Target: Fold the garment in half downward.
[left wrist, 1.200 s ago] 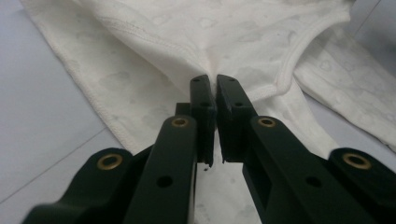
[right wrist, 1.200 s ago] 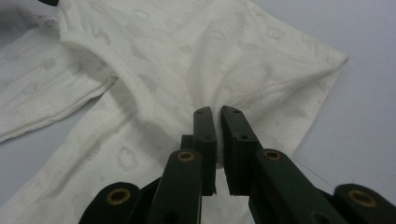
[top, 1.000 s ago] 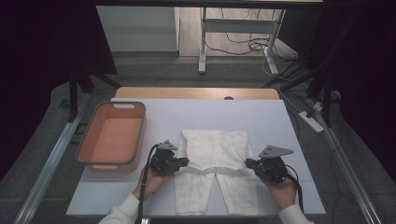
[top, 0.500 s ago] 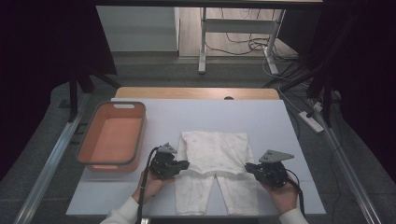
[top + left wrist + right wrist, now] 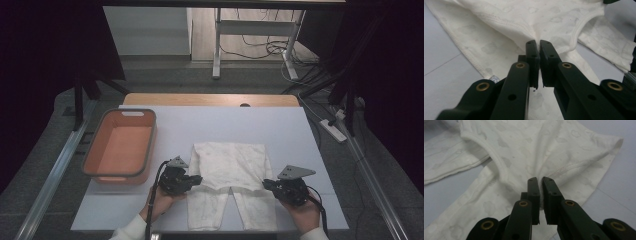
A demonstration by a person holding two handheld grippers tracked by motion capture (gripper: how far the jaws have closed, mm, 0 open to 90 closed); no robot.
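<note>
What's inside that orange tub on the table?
The orange tub looks empty: its bare floor shows, nothing lying on it. The strip just behind its near wall is hidden from the high view.

A white-topped table (image 5: pixel 260 125) with a wooden far edge stands on grey floor (image 5: pixel 165 75), flanked by metal rails (image 5: pixel 50 185) and dark curtains (image 5: pixel 45 45), while beyond it a white desk frame (image 5: pixel 218 45), tangled cables (image 5: pixel 255 47) and a power strip (image 5: pixel 334 130) sit dimly lit.

White garment (image 5: pixel 230 170) w/ faint cloud print; orange bin (image 5: pixel 120 172); black grippers.
</note>
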